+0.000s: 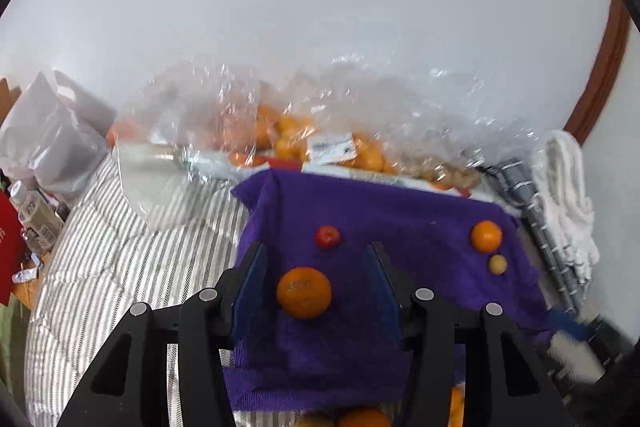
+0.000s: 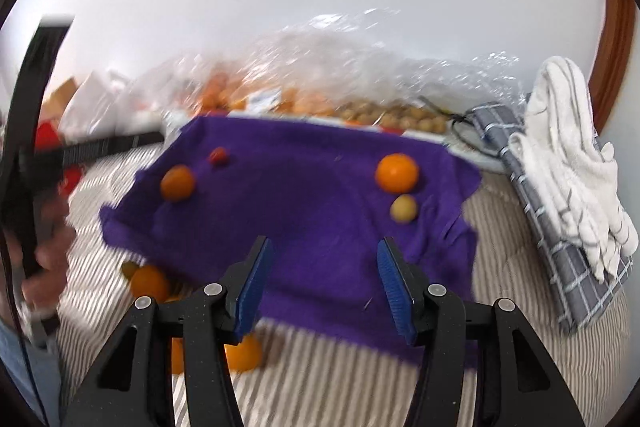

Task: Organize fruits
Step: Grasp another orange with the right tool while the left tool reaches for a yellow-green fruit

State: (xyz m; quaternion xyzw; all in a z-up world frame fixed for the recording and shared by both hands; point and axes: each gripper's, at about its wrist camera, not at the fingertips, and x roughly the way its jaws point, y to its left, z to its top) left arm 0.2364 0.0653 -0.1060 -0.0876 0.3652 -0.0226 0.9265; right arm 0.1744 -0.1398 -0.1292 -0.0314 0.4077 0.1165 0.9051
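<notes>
While the left gripper (image 1: 316, 267) hangs with jaws spread around the round orange mandarin (image 1: 304, 292) on the purple towel (image 1: 360, 211), the right gripper (image 2: 325, 267) waits released and empty. A small red fruit (image 1: 327, 237) lies at twelve o'clock. Picking looks underway; closing comes next.

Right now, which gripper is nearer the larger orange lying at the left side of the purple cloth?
Left. The left gripper is open with the larger orange between its fingers; the right gripper hangs open over the purple cloth, well right of it.
</notes>
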